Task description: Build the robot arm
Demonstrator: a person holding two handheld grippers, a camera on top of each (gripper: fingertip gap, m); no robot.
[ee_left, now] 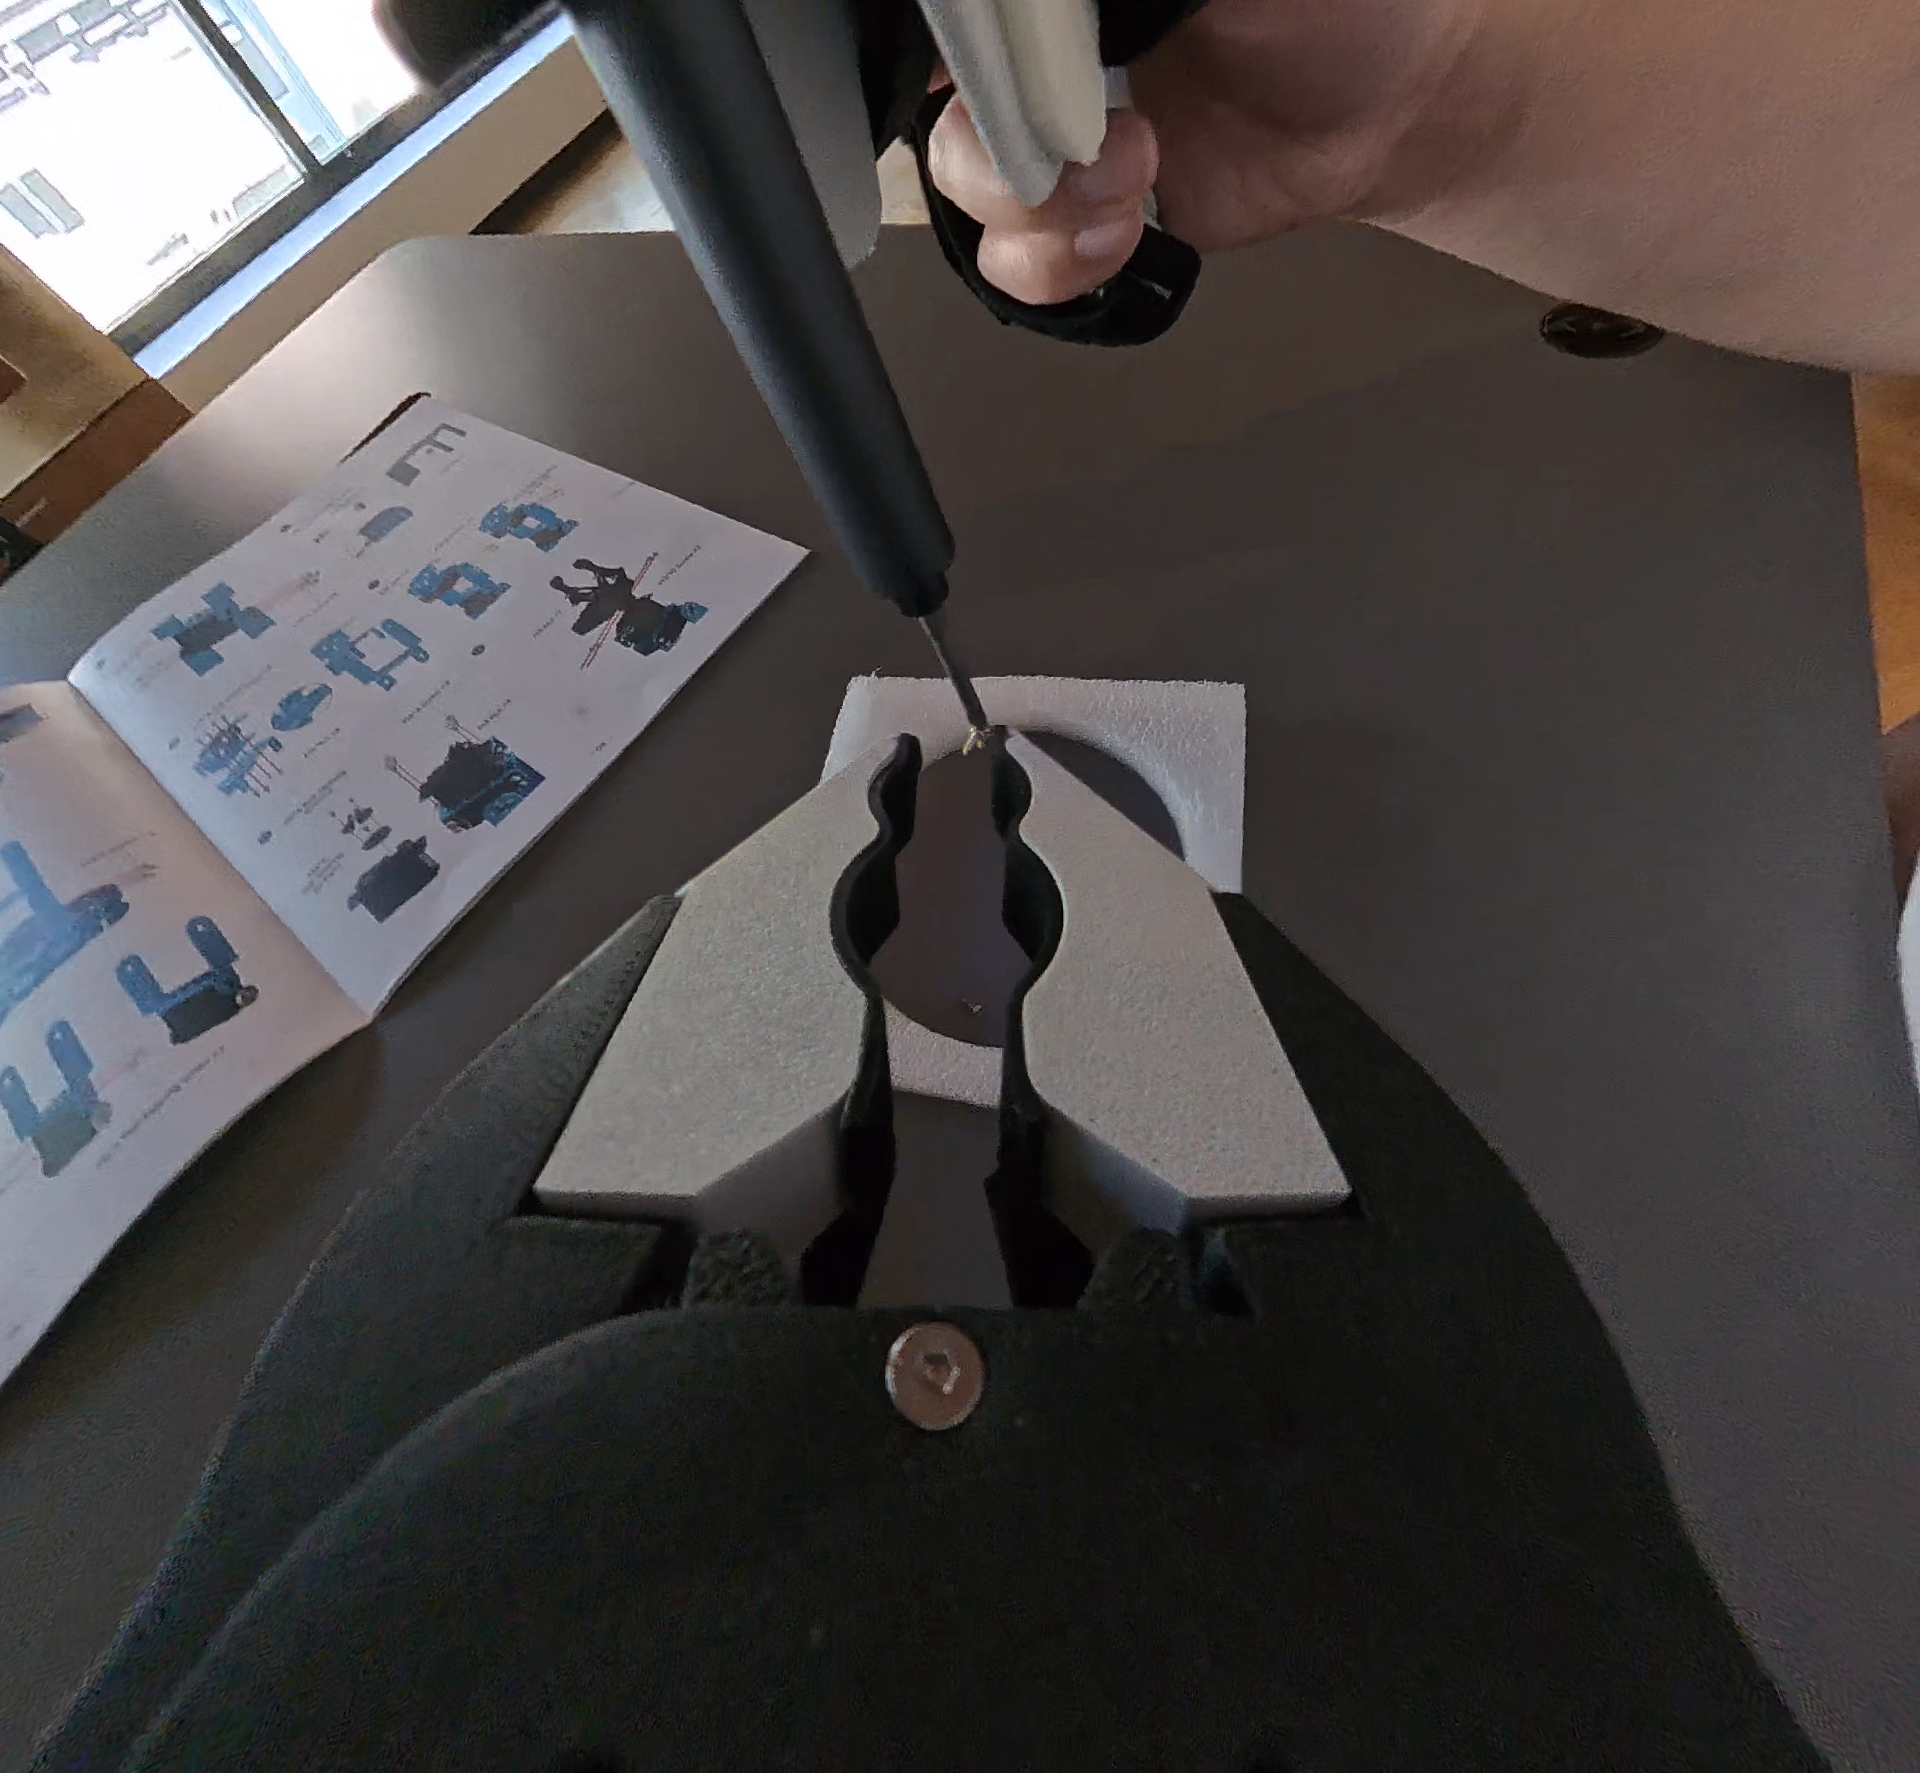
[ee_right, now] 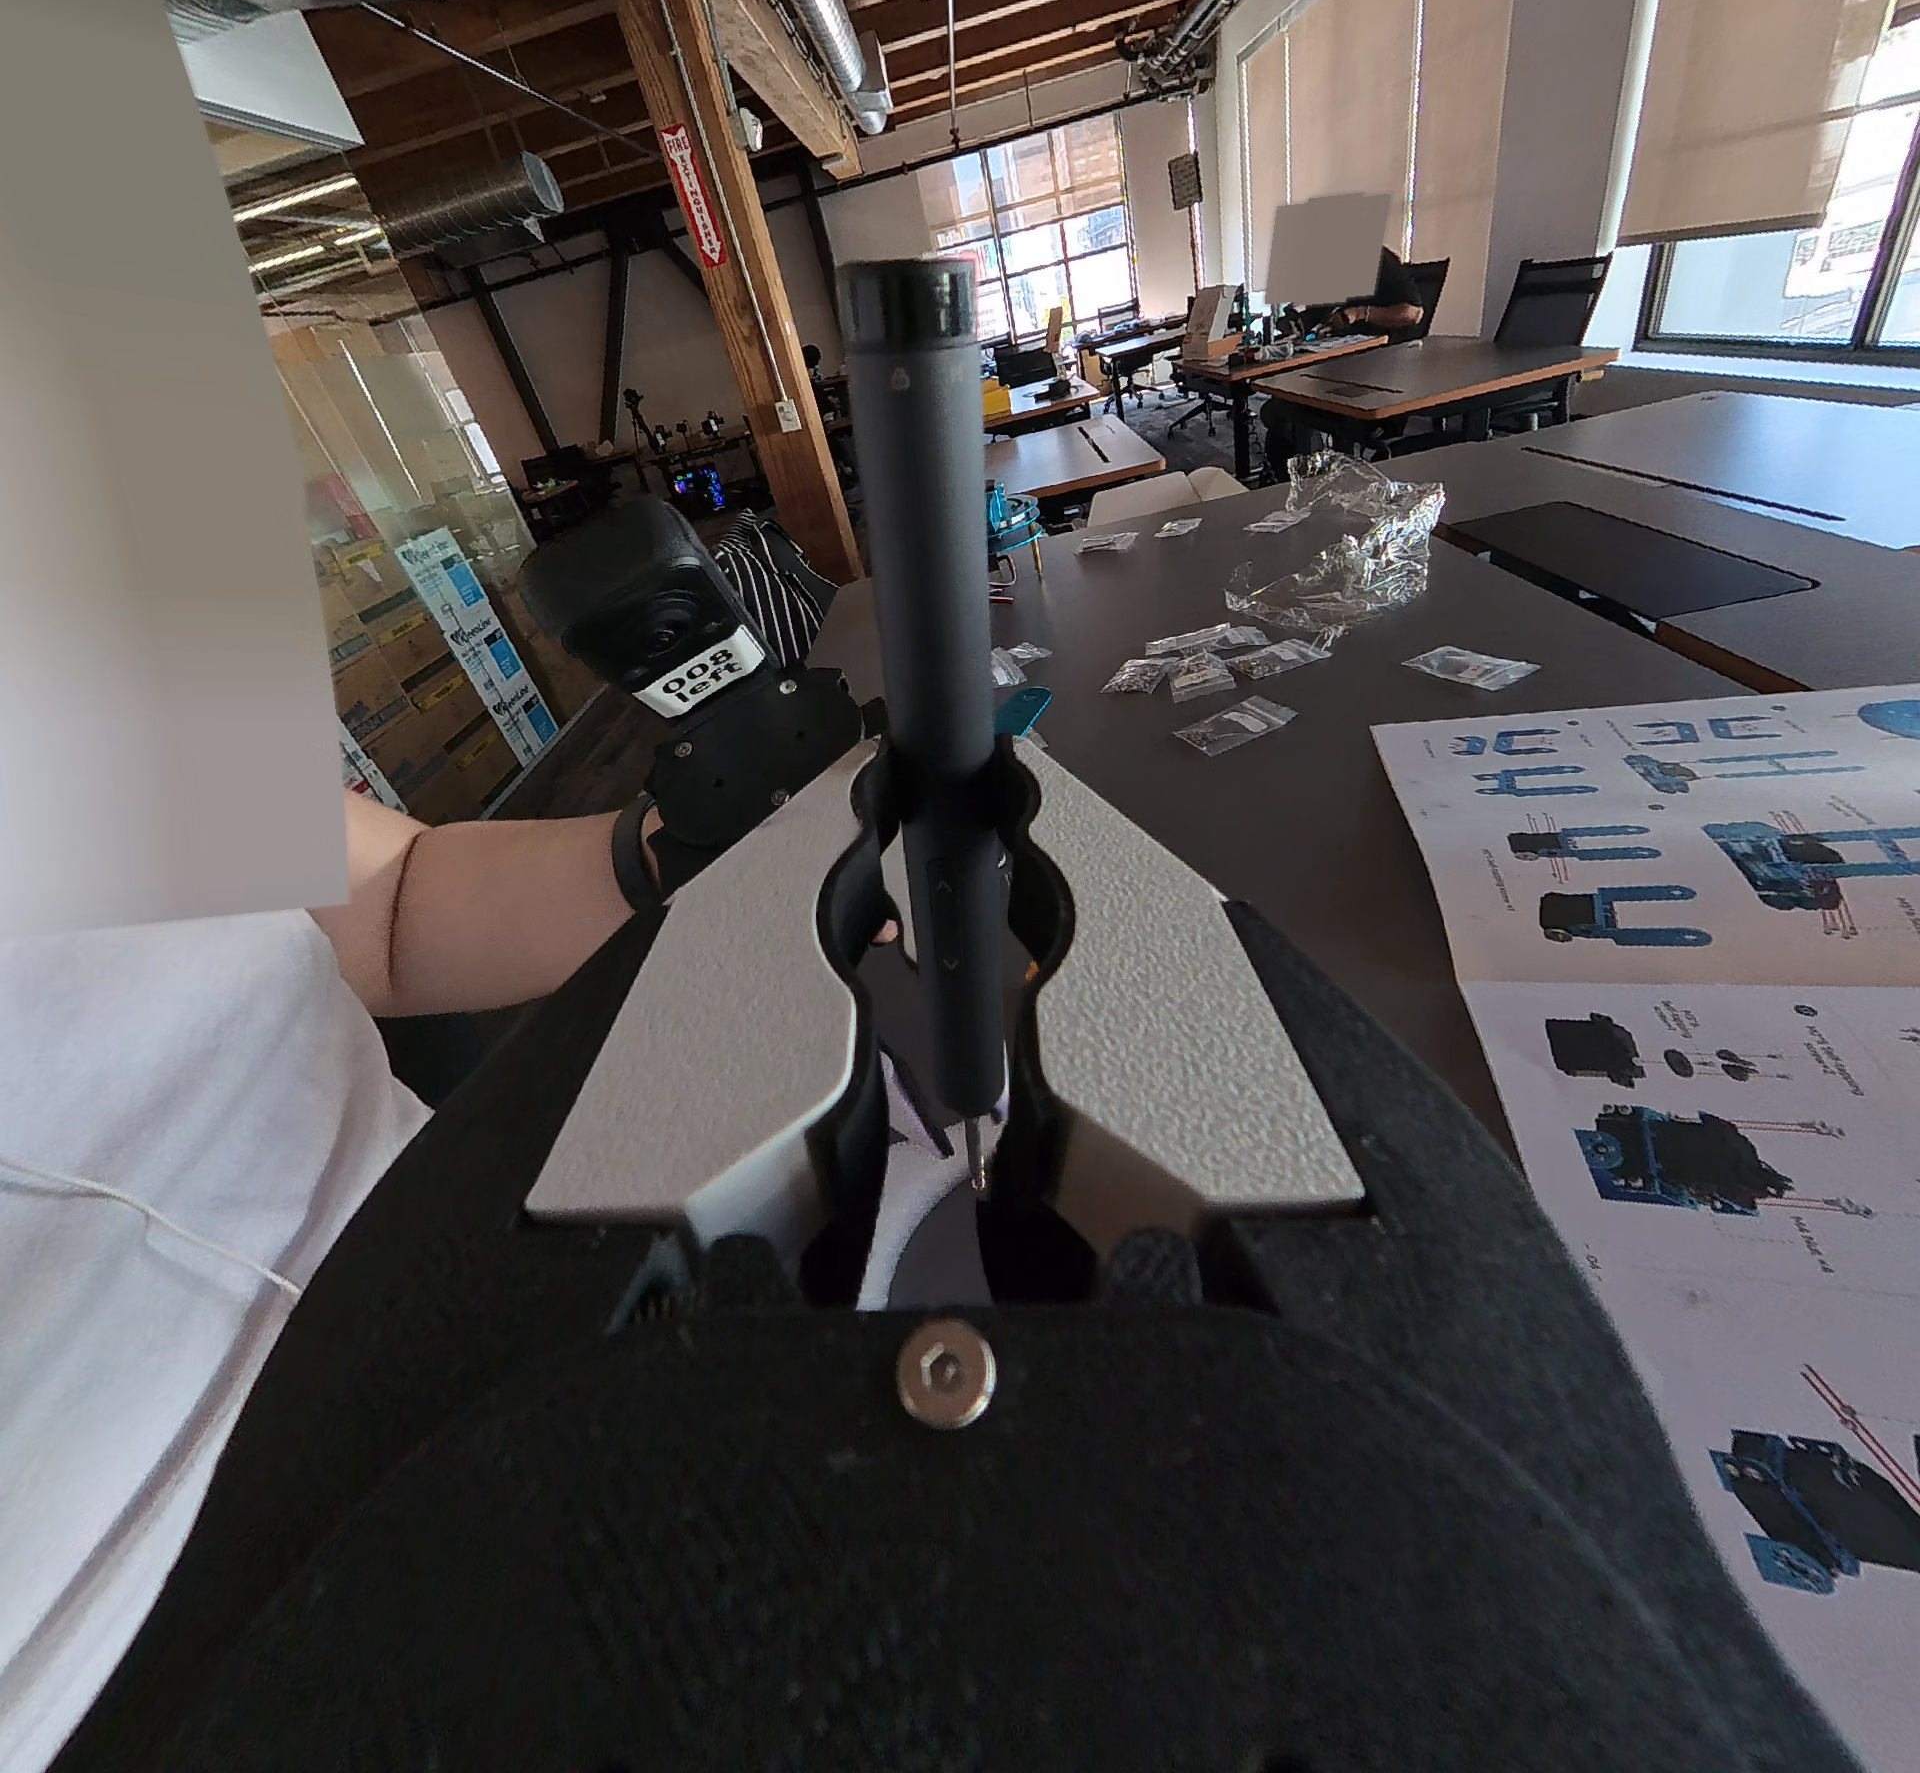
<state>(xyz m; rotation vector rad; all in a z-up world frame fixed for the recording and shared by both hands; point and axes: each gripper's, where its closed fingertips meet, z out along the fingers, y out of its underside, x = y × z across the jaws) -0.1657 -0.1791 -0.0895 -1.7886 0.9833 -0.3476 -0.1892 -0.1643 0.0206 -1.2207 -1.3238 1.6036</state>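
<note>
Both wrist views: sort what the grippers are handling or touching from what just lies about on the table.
In hand or touched:
right gripper, shut on the electric screwdriver
small screw at the screwdriver's tip
left gripper, open, over the white foam block

Lying about:
open instruction booklet
small bags of parts
crumpled clear plastic wrap

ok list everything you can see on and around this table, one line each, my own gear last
white foam block with round cutout: one, under the left fingertips
tiny screw: one, at the driver's bit
open instruction booklet with blue diagrams: one, white, beside the foam
small clear bags of hardware: several, mid-table
crumpled clear plastic wrap: one, behind the bags
dark grey table: one
dark grey pen-shaped electric screwdriver: one, in the right gripper
left gripper: one, slightly parted
</note>
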